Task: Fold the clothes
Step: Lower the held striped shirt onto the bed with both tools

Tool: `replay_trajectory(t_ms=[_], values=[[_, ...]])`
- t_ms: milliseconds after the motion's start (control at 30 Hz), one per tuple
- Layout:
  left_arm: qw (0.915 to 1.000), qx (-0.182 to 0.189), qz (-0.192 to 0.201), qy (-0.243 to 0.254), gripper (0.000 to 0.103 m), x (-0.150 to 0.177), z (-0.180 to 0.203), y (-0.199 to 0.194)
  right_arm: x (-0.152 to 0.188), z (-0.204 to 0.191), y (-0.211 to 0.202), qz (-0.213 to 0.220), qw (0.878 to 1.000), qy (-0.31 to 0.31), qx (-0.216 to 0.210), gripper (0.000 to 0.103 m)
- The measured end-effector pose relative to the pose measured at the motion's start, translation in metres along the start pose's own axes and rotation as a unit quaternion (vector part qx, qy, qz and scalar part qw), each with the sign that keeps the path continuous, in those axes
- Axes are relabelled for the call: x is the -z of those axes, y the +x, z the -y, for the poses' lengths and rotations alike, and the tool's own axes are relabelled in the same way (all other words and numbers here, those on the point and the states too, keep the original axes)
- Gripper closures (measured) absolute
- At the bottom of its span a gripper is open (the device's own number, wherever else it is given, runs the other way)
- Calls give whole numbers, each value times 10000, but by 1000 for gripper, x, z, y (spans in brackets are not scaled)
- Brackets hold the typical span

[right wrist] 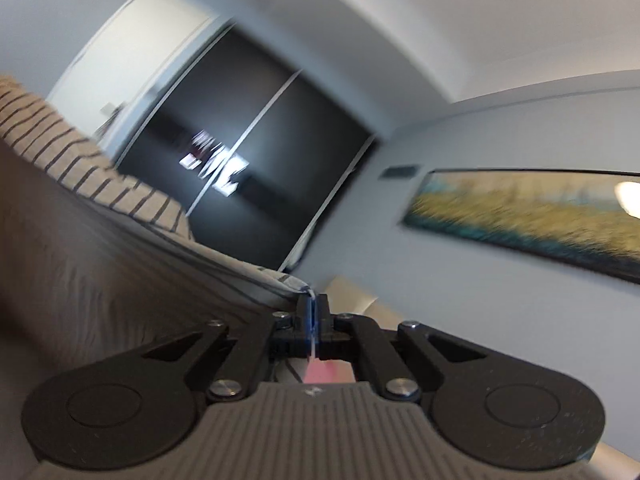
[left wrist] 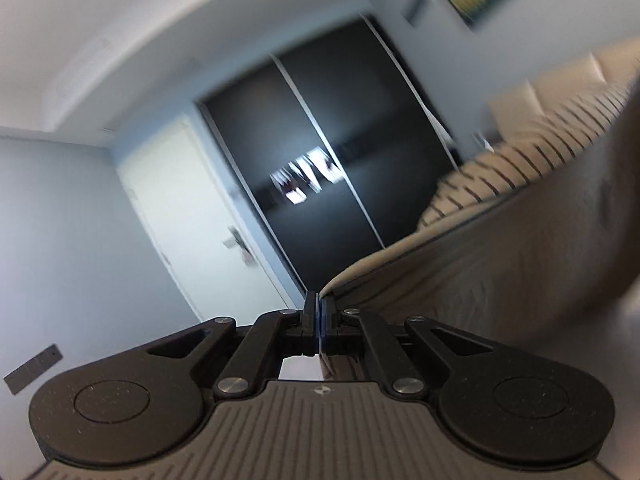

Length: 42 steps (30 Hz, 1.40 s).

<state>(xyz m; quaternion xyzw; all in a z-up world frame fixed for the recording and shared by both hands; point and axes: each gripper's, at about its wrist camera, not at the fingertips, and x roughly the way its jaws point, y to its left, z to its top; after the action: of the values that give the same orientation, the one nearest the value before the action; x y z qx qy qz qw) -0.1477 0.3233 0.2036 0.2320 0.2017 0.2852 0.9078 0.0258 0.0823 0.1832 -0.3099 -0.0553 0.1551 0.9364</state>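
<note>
Left wrist view: left gripper and right gripper each clenched on striped garment

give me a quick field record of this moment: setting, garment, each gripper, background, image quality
setting: bedroom, both cameras tilted upward
garment: brown-grey cloth, lifted and stretched between the two grippers
left gripper: shut on a corner of the cloth
right gripper: shut on another corner of it
striped fabric: beige with dark stripes, behind the cloth's top edge
background: dark sliding wardrobe, white door, wall painting
image quality: motion blur, fine detail unreadable
</note>
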Motion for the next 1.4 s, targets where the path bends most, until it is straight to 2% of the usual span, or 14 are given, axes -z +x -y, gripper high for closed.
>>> replay_trajectory(t_ms=[133,233,333,500,633,833,967,1033,1167,1233,1333,1400], values=[[9932,781,-705,494,103,72,39,-19,65,-25,-30,-514,9935,-405,-930,102],[9816,1317,-1120,809,103,116,63,-38,110,-40,-55,-873,9808,-632,-1623,102],[9670,1787,-1420,1133,103,153,79,-57,149,-51,-79,-1139,9624,-917,-2291,102],[9357,2443,-1755,1845,103,208,108,-85,208,-77,-120,-1354,9154,-1698,-3390,102],[9168,2641,-1898,2319,103,235,130,-93,249,-100,-140,-1424,8741,-2433,-3956,102],[8915,2924,-1872,2910,103,250,146,-108,266,-104,-167,-1530,8196,-3171,-4519,103],[8750,3214,-1790,3148,103,248,146,-115,270,-93,-184,-1630,7971,-3433,-4693,103],[8670,3295,-1759,3299,103,250,149,-116,267,-87,-184,-1652,7894,-3555,-4724,103],[8570,3265,-1745,3584,103,271,165,-109,270,-90,-177,-1730,7767,-3724,-4775,102],[8458,3215,-1675,3914,103,285,177,-104,278,-100,-177,-1746,7683,-3816,-4833,102],[8340,3183,-1584,4220,103,303,194,-98,295,-123,-176,-1774,7577,-3923,-4905,102],[8272,3248,-1701,4257,103,312,202,-93,304,-135,-177,-1811,7507,-4002,-4935,102]])
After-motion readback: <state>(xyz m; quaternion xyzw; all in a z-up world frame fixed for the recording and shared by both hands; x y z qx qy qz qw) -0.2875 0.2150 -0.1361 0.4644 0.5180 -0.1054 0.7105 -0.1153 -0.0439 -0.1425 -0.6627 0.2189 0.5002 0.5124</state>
